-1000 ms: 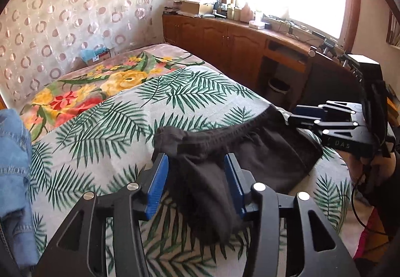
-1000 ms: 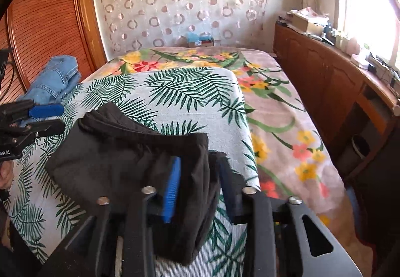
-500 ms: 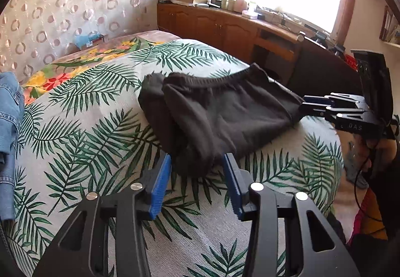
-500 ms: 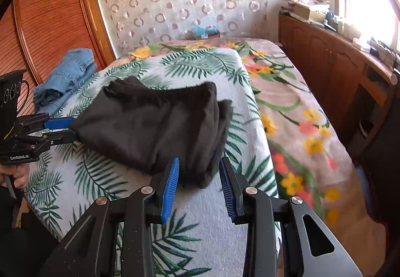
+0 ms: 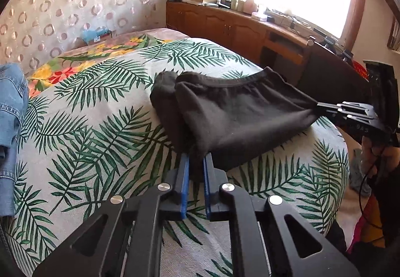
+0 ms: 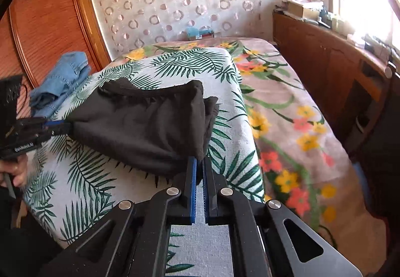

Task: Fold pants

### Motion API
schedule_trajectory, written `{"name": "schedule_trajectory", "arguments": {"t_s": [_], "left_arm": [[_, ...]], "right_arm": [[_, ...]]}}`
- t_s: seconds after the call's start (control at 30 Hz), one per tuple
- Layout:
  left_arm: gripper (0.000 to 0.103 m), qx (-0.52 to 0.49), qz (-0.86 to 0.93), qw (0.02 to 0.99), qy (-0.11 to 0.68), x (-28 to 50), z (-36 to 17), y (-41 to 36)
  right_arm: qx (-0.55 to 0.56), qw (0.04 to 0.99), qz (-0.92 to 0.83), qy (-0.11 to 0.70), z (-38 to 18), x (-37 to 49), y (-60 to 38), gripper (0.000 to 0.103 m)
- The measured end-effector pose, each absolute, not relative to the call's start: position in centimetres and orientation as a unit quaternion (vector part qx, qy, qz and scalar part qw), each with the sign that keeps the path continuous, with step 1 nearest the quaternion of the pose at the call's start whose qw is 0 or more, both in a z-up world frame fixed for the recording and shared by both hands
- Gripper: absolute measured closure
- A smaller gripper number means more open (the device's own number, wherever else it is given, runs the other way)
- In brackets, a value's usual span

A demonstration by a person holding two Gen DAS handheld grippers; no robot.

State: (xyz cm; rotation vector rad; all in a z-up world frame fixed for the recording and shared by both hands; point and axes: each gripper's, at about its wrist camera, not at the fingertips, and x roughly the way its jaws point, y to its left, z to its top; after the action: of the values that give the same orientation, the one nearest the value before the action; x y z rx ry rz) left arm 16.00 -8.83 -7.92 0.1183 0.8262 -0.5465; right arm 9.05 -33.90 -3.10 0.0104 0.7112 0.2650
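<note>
Left wrist view shows the left gripper (image 5: 196, 159) with its 2 blue-padded fingers (image 5: 184, 177) pressed together on a near corner of the black pants (image 5: 232, 116), which lie folded on the palm-leaf sheet (image 5: 100, 131) of the bed. At the right edge of this view, the right gripper (image 5: 318, 108) pinches the opposite near corner, the cloth pulled to a point there. Right wrist view shows the right gripper (image 6: 199, 162) clamped on the pants (image 6: 145, 126) at their lower edge, and the left gripper (image 6: 66, 125) biting the far corner at left. The elastic waistband faces away from both cameras. Blue jeans (image 6: 60, 81) sit bundled beside the wooden wardrobe (image 6: 47, 19), apart from the pants.
</note>
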Motion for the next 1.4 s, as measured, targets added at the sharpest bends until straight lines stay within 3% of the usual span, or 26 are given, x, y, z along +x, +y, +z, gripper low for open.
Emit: {"name": "schedule_trajectory", "arguments": {"t_s": [0.77,0.9,1.03,1.23,1.33,1.4], "left_arm": [[0.09,0.047,-0.219,0.896,0.384,16.7,-5.6,-6.2],[0.078,0.048,-0.221,0.897,0.379,16.8,-5.1,-6.4],[0.059,0.052,-0.223,0.899,0.372,16.9,-4.9,-6.9],[0.055,0.065,-0.227,0.899,0.368,17.1,-4.8,-7.9],[0.021,0.06,-0.23,0.901,0.364,17.2,-4.9,-8.2],[0.021,0.055,-0.234,0.9,0.364,17.4,-5.0,-8.4]], "right_arm": [[-0.006,0.928,0.14,0.346,-2.4,8.1,-33.1,0.099],[-0.01,0.932,0.139,0.333,-1.5,7.6,-32.8,0.099],[-0.012,0.936,0.138,0.324,-1.0,7.5,-32.5,0.099],[-0.01,0.937,0.142,0.319,-1.2,8.0,-32.0,0.099],[-0.009,0.937,0.143,0.318,-1.2,8.6,-31.9,0.099],[-0.009,0.937,0.145,0.318,-1.2,8.9,-31.8,0.096]]}}
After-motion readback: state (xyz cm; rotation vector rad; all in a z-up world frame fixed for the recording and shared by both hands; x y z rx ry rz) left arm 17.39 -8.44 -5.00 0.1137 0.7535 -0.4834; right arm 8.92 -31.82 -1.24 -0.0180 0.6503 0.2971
